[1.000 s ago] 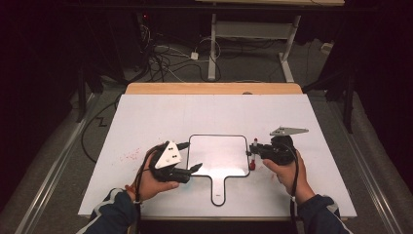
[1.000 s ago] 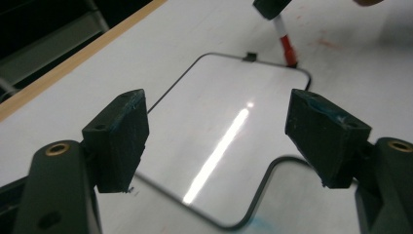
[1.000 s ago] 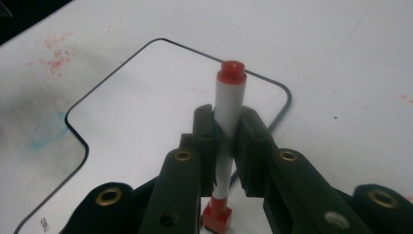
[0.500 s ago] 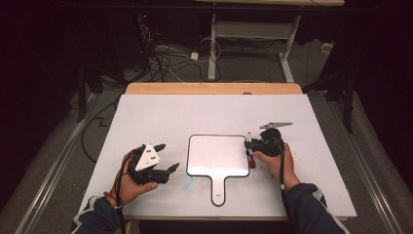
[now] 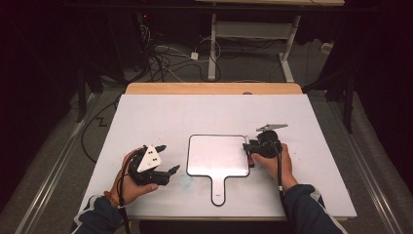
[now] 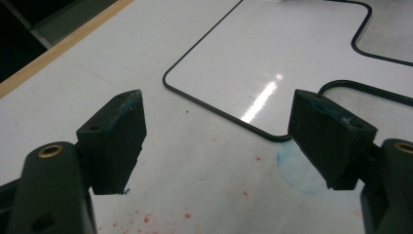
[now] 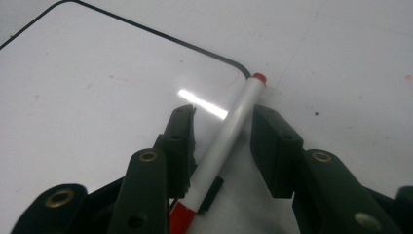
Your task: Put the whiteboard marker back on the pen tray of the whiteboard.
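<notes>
Near the front edge of the white table, toward its middle: a handled whiteboard, lying flat, handle pointing at the front edge. At the board's right edge, the right gripper with a red-capped white marker between its jaws; seen closely in the right gripper view, marker lying on the surface across the board's rounded corner, jaws parted on either side, a sliver of gap at each pad, so not clamped. Jaws just been opening, marker between them. Left of the board, well apart from it, the left gripper, jaws wide open over bare table, nothing held. Nothing blocking either gripper's way to the board.

Compared with a second ago: left gripper drawn back from the board's left edge toward the table's front left corner; right hand lower and closer against the board's right edge.

Left gripper view alone: red specks and a faint blue smear on the table just beside the board's front left corner, under the open jaws. High view alone: wooden strip along the far edge, cables on the floor beyond.
</notes>
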`<state>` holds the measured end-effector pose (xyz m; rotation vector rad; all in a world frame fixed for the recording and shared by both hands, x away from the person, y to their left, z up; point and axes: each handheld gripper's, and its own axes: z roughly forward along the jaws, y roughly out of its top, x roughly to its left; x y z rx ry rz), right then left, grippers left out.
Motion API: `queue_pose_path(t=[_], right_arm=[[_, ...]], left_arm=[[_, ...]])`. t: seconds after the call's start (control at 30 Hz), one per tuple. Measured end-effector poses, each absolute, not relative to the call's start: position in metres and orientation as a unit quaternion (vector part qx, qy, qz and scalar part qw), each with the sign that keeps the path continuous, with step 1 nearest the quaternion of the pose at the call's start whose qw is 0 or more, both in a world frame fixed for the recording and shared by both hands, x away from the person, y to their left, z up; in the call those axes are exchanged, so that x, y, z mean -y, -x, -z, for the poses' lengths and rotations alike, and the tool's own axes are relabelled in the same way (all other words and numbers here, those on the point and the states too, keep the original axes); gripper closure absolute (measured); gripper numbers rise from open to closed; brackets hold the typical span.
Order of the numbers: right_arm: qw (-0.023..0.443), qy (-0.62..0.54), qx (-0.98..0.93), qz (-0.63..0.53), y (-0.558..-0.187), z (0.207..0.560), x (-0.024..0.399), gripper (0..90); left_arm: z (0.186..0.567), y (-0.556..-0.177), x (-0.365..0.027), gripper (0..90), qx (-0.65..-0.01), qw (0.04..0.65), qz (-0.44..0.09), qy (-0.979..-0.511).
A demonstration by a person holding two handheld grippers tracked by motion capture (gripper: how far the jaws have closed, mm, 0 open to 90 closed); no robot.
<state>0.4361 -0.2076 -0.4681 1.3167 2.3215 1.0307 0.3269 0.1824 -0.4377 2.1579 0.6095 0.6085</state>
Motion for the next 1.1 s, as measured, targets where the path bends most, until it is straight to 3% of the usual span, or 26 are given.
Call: queue_pose_path(t=[0.23, 0.5, 0.73, 1.1], right_arm=[[0.161, -0.449, -0.808, -0.346, -0.435, 0.469, 0.208, 62.0], [0.165, -0.425, -0.817, -0.353, -0.424, 0.469, 0.208, 70.0], [0.169, -0.426, -0.814, -0.358, -0.42, 0.467, 0.21, 65.6], [0.215, -0.378, -0.801, -0.412, -0.406, 0.441, 0.213, 57.2]], left_arm=[[0.438, -0.324, -0.182, 20.6, -0.235, 0.398, -0.243, -0.853], [0.442, -0.322, -0.189, 20.6, -0.24, 0.39, -0.248, -0.854], [0.444, -0.32, -0.194, 20.6, -0.252, 0.39, -0.255, -0.848], [0.448, -0.319, -0.203, 20.0, -0.267, 0.379, -0.266, -0.845]])
